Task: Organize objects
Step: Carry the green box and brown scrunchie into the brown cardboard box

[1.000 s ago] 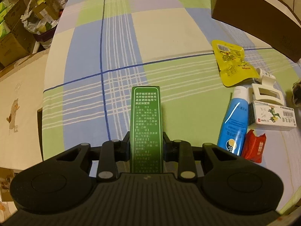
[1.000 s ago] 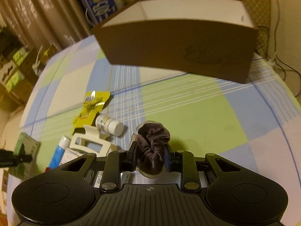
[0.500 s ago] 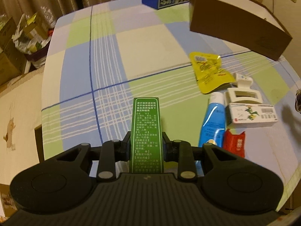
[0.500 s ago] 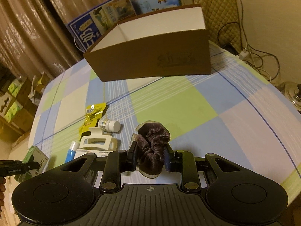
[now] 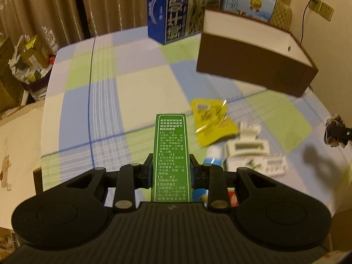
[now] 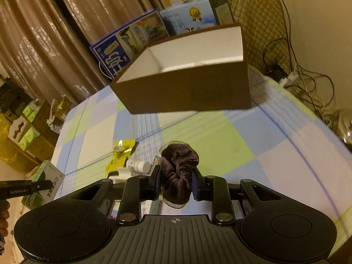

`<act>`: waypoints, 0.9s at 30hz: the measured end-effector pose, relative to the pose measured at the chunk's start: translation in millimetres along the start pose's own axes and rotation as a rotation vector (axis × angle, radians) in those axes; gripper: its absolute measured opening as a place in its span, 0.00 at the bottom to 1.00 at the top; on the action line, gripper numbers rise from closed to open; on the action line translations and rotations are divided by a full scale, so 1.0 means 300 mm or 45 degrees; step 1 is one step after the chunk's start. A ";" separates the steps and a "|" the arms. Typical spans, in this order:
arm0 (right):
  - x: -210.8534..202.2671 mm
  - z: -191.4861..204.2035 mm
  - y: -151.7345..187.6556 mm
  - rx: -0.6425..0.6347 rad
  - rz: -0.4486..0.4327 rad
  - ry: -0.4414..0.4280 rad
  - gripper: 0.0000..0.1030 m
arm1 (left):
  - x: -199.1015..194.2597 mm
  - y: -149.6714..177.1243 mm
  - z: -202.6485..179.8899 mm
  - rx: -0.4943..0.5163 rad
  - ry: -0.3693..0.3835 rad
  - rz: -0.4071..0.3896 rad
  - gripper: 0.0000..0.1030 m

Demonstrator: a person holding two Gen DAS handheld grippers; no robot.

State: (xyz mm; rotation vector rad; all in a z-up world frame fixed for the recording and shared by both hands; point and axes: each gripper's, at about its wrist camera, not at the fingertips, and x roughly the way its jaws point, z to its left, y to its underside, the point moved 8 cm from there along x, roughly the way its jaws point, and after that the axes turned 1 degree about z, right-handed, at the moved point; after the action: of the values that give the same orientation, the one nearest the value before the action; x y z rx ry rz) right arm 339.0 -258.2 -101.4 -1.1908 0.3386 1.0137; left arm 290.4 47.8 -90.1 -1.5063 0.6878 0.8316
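My left gripper [image 5: 171, 167] is shut on a long green medicine box [image 5: 172, 145] and holds it above the checked tablecloth. My right gripper [image 6: 176, 181] is shut on a dark brown velvet scrunchie [image 6: 179, 165], also raised over the table. An open brown cardboard box [image 6: 187, 88] with a white inside stands at the far side, ahead of both grippers; the left wrist view shows the cardboard box [image 5: 255, 68] at upper right. In the right wrist view the green medicine box [image 6: 49, 178] and the left gripper's finger show at far left.
On the cloth lie a yellow pouch [image 5: 211, 121], a white clip [image 5: 246, 147], a white carton [image 5: 264, 165], a blue tube [image 5: 211, 156] and a small white bottle [image 6: 138, 165]. Blue milk cartons [image 5: 176, 11] stand behind the cardboard box. Boxes and bags sit on the floor at left.
Both grippers have risen and tilted up toward the cardboard box, each still holding its object. The box and the cartons behind it now show more fully.
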 end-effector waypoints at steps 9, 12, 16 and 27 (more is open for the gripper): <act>0.002 -0.097 -0.205 -0.059 -0.032 -0.051 0.24 | 0.025 -0.194 -0.166 -0.002 0.023 -0.078 0.25; 0.012 -0.138 -0.280 -0.072 -0.042 -0.065 0.24 | 0.046 -0.275 -0.229 0.005 0.029 -0.100 0.25; 0.032 -0.175 -0.379 -0.104 -0.063 -0.082 0.24 | 0.079 -0.393 -0.309 0.035 0.031 -0.141 0.25; 0.136 -0.236 -0.635 -0.169 -0.099 -0.105 0.24 | 0.218 -0.778 -0.489 0.134 -0.004 -0.251 0.25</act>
State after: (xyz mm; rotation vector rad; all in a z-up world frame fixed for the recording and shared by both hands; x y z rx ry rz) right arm 532.0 -304.5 -41.5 -1.2675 0.1605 1.0267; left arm 534.2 -71.2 -8.4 -1.4513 0.5610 0.6386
